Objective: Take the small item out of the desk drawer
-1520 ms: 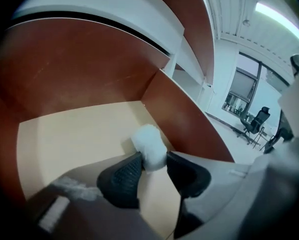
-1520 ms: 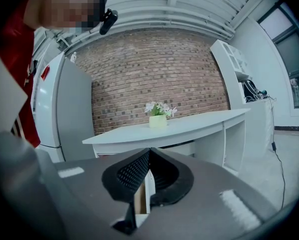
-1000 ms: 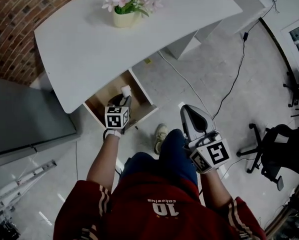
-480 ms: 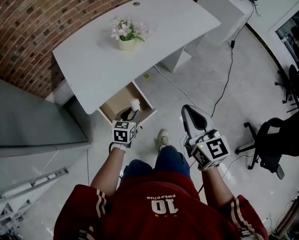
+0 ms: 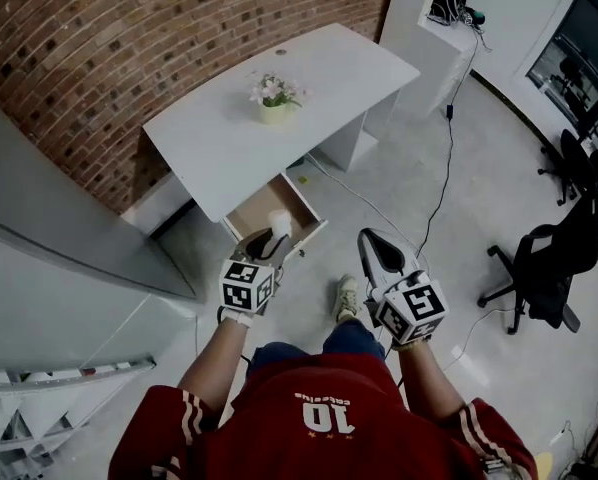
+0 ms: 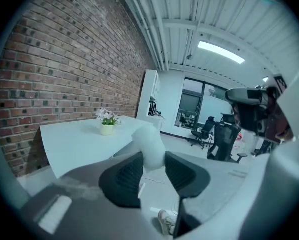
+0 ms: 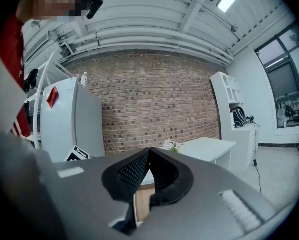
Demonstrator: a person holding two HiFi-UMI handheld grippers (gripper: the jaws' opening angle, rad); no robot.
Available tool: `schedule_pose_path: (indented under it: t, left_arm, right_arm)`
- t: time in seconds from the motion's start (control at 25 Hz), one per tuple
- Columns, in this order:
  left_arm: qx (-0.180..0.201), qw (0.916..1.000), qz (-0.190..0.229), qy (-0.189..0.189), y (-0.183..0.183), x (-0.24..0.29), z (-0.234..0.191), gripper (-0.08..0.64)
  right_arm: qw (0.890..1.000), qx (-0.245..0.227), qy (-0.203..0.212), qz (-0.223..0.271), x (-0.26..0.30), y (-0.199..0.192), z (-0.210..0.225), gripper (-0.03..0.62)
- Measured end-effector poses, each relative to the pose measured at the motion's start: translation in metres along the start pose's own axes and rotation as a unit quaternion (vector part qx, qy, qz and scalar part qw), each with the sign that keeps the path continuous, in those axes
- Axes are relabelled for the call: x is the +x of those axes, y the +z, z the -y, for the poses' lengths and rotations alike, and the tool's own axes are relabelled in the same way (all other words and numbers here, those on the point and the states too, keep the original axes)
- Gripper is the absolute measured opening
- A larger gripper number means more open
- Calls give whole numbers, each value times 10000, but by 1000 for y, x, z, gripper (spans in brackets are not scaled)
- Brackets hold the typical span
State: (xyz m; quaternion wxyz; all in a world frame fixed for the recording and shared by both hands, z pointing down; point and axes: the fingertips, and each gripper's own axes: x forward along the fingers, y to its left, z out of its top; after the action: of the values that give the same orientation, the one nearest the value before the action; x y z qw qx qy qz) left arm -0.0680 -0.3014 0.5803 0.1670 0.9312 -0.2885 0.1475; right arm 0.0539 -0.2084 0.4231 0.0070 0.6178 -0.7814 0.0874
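The white desk (image 5: 329,73) before me stood against the brick wall (image 5: 129,38), a small pot of pink-and-white flowers (image 5: 273,104) on its top and its drawer (image 5: 251,214) open below, while a black cable (image 5: 447,153) trailed across the grey floor (image 5: 399,198) beside it.

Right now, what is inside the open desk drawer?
Only bare wooden bottom shows in the drawer. The left gripper, shut on the white item, covers its front part.
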Motion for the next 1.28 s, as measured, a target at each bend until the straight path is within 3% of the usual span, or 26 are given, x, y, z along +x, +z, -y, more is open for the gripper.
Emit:
schedule_pose_path:
  t: [0.24,0.48,0.76,1.16,1.28]
  left_arm:
    - [-91,9997,180,-171,9,-76,36,150]
    - [324,9970,658,-242,35,-133,71,150]
    - [632,9923,1016,-305,73,-159,125,150]
    - [669,9870,1411,-384,100,-170,226,153]
    - [696,9859,1501,-247,106,-174,245,153]
  right_arm:
    - [9997,-69,-208,-118,-46,16,-26,3]
    - [9996,-210,-201,-12,-68,32,-38,3]
    - [9996,-247,-19,133,-107,41,-29,3]
    - [9982,-152,331,477,-186,67,-7,3]
    - [9972,-151,441,580,-205,72,-3,3]
